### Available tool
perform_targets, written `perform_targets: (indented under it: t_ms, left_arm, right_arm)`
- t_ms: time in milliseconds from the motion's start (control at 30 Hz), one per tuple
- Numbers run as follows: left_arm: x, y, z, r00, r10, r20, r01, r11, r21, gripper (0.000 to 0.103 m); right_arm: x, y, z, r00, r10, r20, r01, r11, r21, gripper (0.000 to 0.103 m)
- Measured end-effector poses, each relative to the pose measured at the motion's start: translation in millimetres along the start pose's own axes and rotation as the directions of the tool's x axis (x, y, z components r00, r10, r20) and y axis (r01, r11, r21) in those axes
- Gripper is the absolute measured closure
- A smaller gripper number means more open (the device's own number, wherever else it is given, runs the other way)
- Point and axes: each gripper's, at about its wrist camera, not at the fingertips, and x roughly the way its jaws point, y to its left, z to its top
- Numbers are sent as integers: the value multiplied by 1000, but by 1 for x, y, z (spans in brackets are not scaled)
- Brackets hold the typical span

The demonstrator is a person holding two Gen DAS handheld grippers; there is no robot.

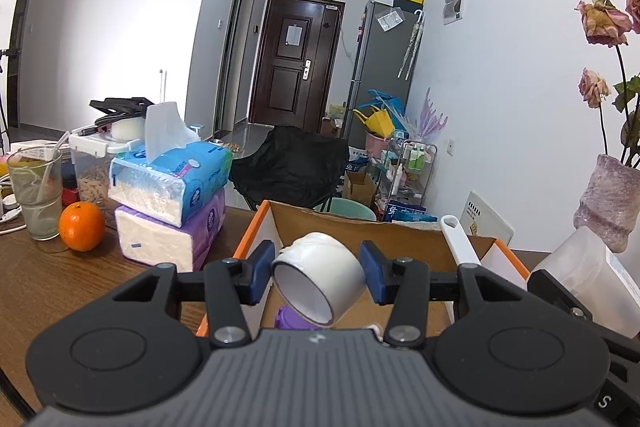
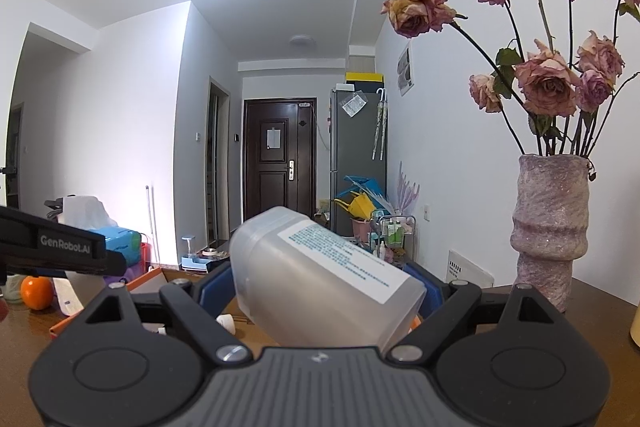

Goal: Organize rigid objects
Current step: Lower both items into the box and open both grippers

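Note:
My left gripper (image 1: 320,273) is shut on a white roll of tape (image 1: 322,277), held tilted over an open cardboard box (image 1: 360,227) with orange-and-white sides. Inside the box lie a purple item (image 1: 296,319) and a white flat handle (image 1: 460,241) leaning on the far wall. My right gripper (image 2: 320,287) is shut on a frosted plastic container (image 2: 320,279) with a printed white label, held tilted with its base away from me. That container (image 1: 592,287) shows at the right edge of the left wrist view, beside the box. The left gripper's body (image 2: 60,251) crosses the right wrist view at left.
On the wooden table (image 1: 60,279) stand two stacked tissue packs (image 1: 172,195), an orange (image 1: 82,226), a glass with a spoon (image 1: 36,191) and a lidded jar (image 1: 94,167). A pink vase of dried roses (image 2: 550,227) stands at the right. A black chair (image 1: 292,163) sits behind the box.

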Motion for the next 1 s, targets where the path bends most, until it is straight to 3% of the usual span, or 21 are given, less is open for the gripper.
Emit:
perform_targets:
  t_ms: [1000]
  left_arm:
    - [64, -4, 9, 998, 47, -29, -46, 998, 49, 55]
  right_arm:
    - [70, 21, -1, 997, 56, -54, -58, 998, -32, 15]
